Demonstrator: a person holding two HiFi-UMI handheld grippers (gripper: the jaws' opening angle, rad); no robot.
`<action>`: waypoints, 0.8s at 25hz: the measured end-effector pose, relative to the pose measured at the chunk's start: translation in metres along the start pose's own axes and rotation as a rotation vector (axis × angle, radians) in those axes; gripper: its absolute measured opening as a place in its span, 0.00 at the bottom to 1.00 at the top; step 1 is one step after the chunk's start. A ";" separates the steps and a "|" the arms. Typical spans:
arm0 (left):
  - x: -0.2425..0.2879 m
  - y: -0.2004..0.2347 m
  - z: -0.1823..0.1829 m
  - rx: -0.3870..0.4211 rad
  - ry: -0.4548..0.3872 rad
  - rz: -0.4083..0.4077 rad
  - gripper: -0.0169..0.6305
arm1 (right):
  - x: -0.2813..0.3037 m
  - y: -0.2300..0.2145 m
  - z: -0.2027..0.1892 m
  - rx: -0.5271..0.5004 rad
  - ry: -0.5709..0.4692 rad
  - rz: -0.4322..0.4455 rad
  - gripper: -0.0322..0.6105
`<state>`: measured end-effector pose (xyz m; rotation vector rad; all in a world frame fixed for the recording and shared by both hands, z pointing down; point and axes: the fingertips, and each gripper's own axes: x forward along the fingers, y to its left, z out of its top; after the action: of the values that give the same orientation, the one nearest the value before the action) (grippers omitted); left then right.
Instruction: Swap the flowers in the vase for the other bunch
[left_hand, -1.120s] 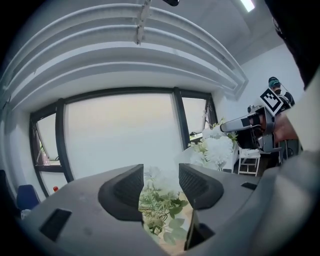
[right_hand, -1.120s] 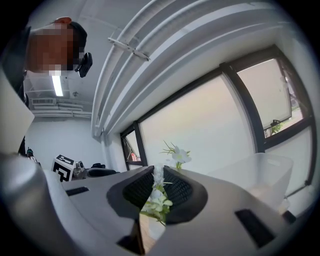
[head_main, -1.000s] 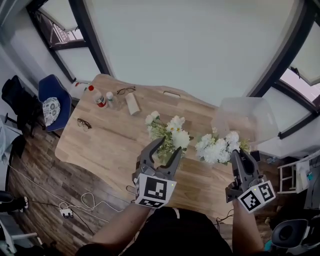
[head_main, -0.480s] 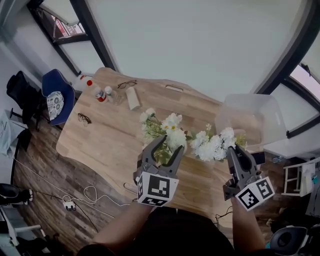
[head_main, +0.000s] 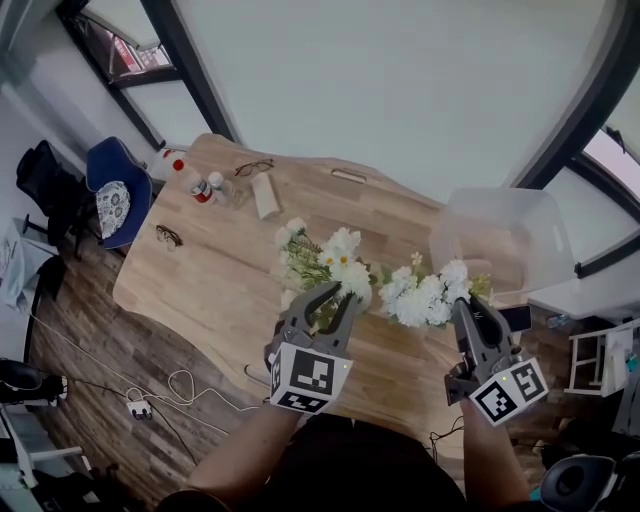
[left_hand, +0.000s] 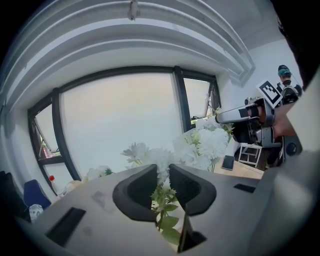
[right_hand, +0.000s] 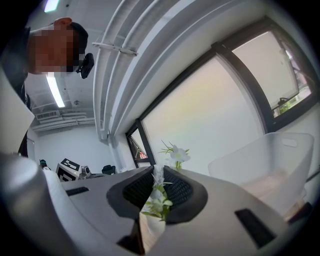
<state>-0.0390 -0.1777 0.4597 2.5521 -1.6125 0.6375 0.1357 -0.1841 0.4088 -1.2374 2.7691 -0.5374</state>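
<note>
Left gripper view, flower stems (left_hand: 163, 201) between just-closed left tongs (left_hand: 160, 173)

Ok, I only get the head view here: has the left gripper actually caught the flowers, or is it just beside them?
Observer: Caught. The left gripper view shows that the jaws of the left gripper have just been closing, and stems of the leafy bunch sit pinched between them.
Reviewer: And the right one?
Observer: In its own view the right gripper has its jaws together on the thin stems of the white bunch.
</note>
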 end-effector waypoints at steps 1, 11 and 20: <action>-0.001 0.002 0.001 0.009 -0.004 -0.001 0.13 | 0.001 0.000 0.001 0.000 -0.002 0.000 0.17; -0.016 0.008 0.022 0.060 -0.047 0.009 0.11 | -0.007 0.006 0.008 -0.003 -0.030 0.008 0.17; -0.035 0.016 0.060 0.140 -0.100 0.050 0.10 | -0.010 0.010 0.020 -0.003 -0.066 0.027 0.17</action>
<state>-0.0469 -0.1706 0.3895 2.6904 -1.7260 0.6587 0.1397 -0.1762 0.3860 -1.1940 2.7284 -0.4818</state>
